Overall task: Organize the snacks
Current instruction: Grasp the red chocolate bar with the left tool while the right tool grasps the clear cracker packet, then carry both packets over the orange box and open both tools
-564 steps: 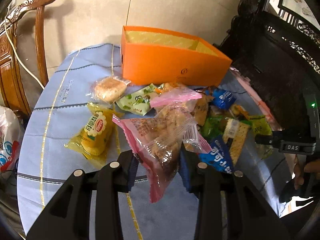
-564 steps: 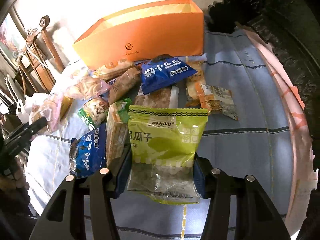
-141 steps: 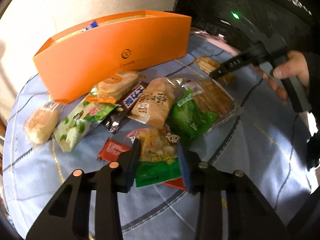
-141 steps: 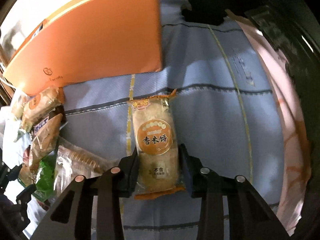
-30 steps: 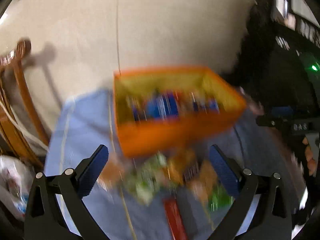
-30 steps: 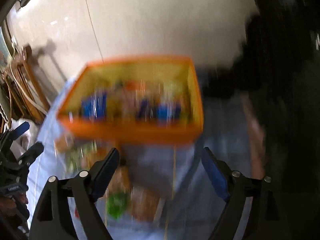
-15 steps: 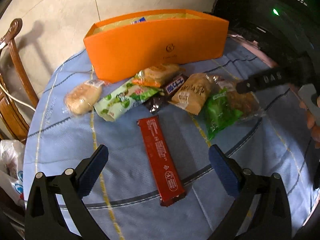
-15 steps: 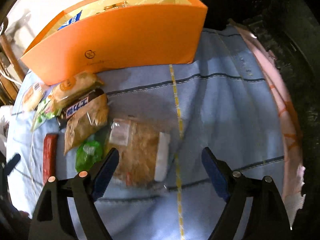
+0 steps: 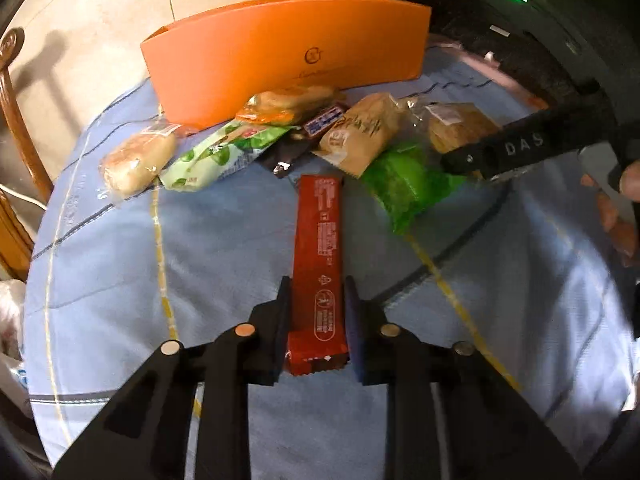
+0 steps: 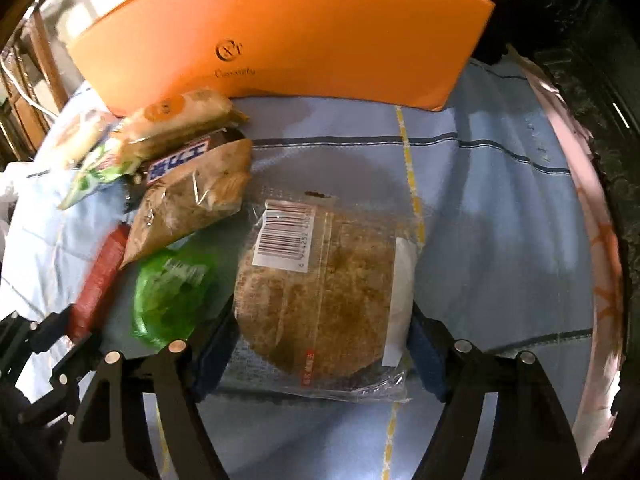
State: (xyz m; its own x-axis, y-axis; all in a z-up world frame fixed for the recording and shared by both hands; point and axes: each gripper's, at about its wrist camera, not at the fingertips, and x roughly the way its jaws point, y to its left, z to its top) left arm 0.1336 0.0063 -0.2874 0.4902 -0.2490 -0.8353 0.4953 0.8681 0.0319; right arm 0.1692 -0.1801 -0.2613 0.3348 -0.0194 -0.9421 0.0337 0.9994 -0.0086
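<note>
free: bare worktop [image 10: 500,208] lying open at frame right | blocked: orange box [image 10: 280,36] walling top, snack pile [image 10: 180,184] crowding left

Snacks [image 9: 316,236] before box [image 9: 288,56], on tablecloth [image 9: 224,248]

Plain orange cardboard box [image 9: 288,44] with small dark logo. Pale blue tablecloth [image 9: 200,248] crossed by yellow and dark blue stripes. Long red wrapper bar [image 9: 318,248] with white print. Clear-wrapped brown round cake [image 10: 320,300], white barcode label. Bright green packet [image 10: 172,296].
</note>
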